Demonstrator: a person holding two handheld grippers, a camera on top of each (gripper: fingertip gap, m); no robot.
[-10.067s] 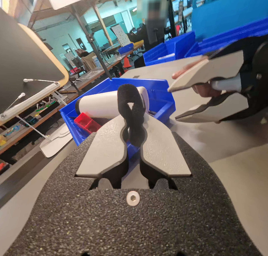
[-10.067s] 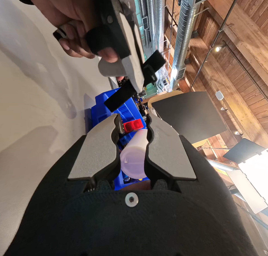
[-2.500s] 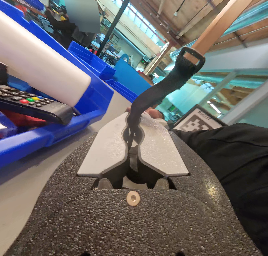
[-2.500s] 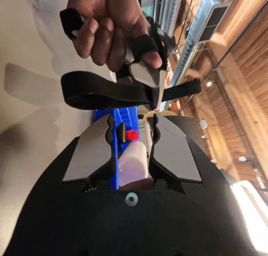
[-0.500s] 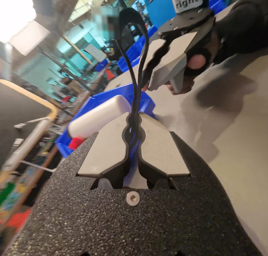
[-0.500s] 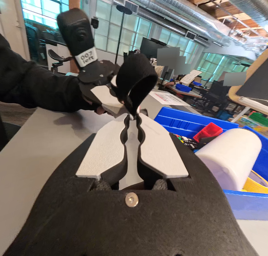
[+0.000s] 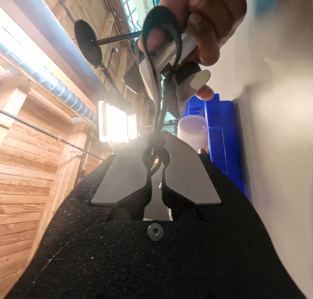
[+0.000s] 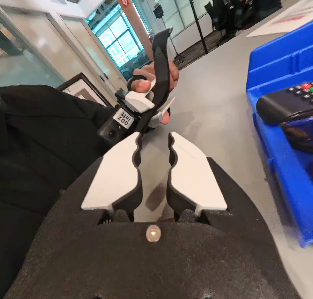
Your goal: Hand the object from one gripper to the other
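Your left gripper (image 7: 156, 138) is closed on the black strap (image 8: 160, 67); its tips pinch the two thin ends, and the loop stands free above them. Your right gripper (image 8: 155, 135) is spread apart and holds nothing, just beside the left one. The strap is soft, so it may bend away when you close on it. If you release the left side too early, I think it can fall on the grey table (image 8: 220, 91), near the blue bin (image 8: 279, 57).
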